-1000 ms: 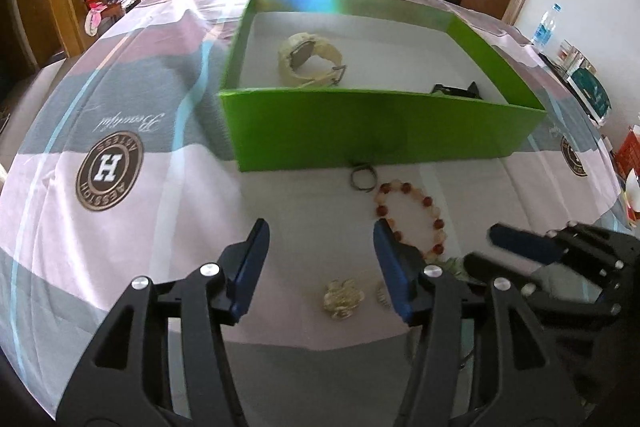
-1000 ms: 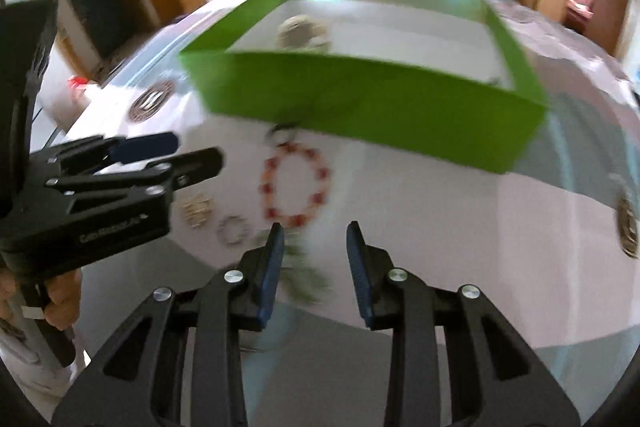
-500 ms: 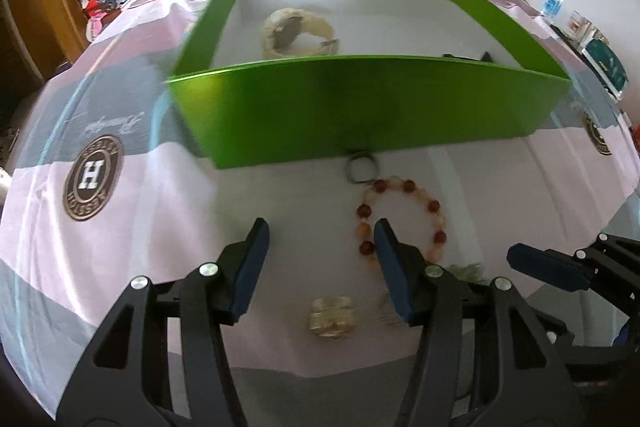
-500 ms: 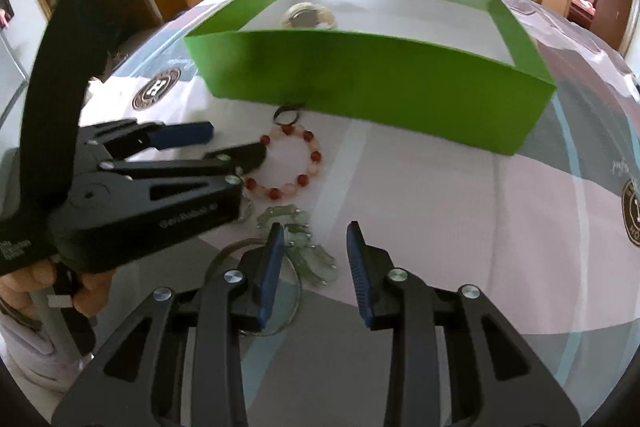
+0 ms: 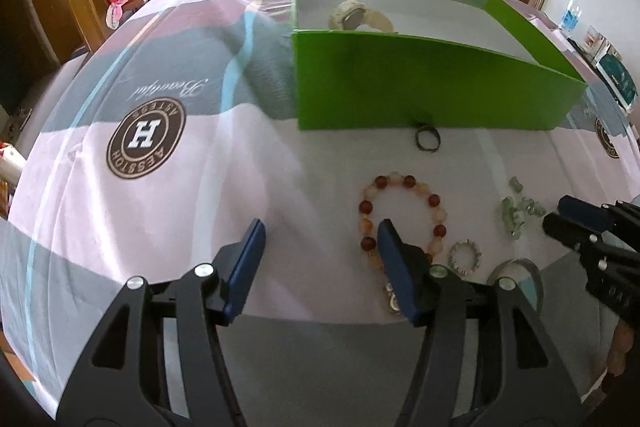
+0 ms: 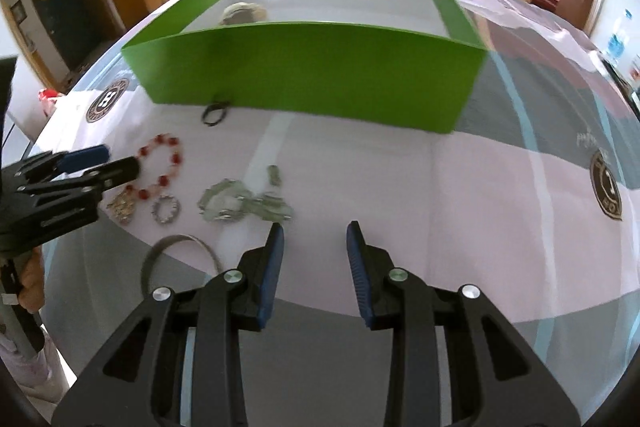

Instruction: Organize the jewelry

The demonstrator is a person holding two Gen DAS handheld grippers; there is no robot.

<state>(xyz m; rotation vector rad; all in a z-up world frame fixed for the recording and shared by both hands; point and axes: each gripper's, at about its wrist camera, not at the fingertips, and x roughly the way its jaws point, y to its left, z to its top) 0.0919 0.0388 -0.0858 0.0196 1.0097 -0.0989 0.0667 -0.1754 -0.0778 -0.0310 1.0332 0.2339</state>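
**Both tools hovering over jewelry beside the green box**

You are working at a counter [image 5: 168, 227] that is wearing a cloth in pink, grey and white bands with round brown logo badges. A large green box [image 5: 420, 87] is sitting on it, open at the top, with a cream wristwatch [image 5: 360, 19] lying inside near its left end.

Your left tool [image 5: 322, 255] is hanging over the cloth with its blue-padded jaws opening and nothing between them; its right finger is sitting just over the near edge of the bead bracelet. Your right tool [image 6: 316, 263] is partly open, its jaws holding nothing, with bare cloth between them, just beside the green pieces.

The loose jewelry is lying on the cloth in front of the box. A silver bangle [image 6: 176, 259] is lying nearest you. A bracelet of red and pale beads [image 5: 400, 211] is lying in a ring. A tangle of pale green stone pieces [image 6: 240, 207] is spreading to its right. A small gold brooch [image 6: 122, 207] is sitting partly under the left tool in the right wrist view. A small sparkly ring [image 6: 166, 210] is lying between the brooch and the green pieces. A dark ring [image 5: 427, 139] is lying right against the box's front wall.
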